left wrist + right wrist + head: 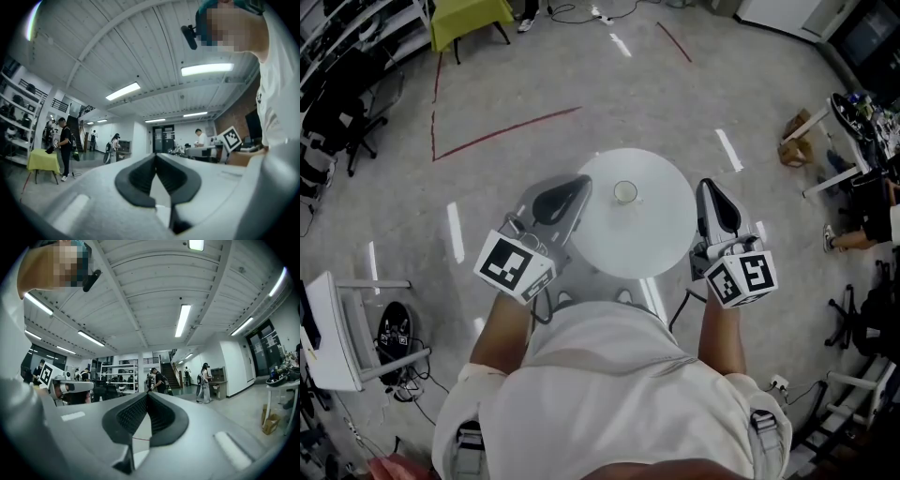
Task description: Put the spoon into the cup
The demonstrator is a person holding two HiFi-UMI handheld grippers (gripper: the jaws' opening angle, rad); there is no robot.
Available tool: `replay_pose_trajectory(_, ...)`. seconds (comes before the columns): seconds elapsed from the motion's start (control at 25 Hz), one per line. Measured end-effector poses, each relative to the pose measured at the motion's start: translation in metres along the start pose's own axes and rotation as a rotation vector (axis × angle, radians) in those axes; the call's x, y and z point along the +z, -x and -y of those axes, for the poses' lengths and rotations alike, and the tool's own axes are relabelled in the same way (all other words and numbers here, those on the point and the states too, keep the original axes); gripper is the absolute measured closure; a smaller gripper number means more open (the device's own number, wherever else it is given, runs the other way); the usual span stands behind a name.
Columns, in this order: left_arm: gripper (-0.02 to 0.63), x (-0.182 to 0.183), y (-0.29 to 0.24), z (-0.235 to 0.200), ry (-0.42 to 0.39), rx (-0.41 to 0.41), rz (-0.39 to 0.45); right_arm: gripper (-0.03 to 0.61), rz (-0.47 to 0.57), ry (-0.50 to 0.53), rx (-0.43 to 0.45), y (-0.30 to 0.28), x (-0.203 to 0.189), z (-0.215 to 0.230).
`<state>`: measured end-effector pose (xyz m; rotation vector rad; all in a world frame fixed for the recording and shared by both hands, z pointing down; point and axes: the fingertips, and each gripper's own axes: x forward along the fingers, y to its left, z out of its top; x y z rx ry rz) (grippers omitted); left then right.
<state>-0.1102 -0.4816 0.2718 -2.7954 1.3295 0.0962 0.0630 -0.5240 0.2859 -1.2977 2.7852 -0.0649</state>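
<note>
A small pale cup [625, 192] stands near the middle of the round white table [661, 234] in the head view. I cannot make out a spoon in any view. My left gripper [579, 185] hangs at the table's left rim, tilted upward, jaws closed tip to tip with nothing between them. My right gripper [706, 187] is just off the table's right rim, also shut and empty. The left gripper [156, 155] and the right gripper [147, 394] views both look up at the ceiling and across the room, so neither shows the cup or the table.
A yellow-green table [469, 19] stands far back left, shelving and chairs [337, 103] line the left side, and a white stand [333, 328] is near left. A desk with a seated person [862, 225] is at the right. Red tape lines [502, 129] mark the floor.
</note>
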Motion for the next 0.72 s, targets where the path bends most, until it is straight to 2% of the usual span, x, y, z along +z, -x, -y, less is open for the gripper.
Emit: replay_pose_trajectory(0.72,0.614,-0.004,0.013,0.010,-0.010,0.004,-0.019,0.572,-0.036,0.009,0.034,-0.006,-0.011,-0.015)
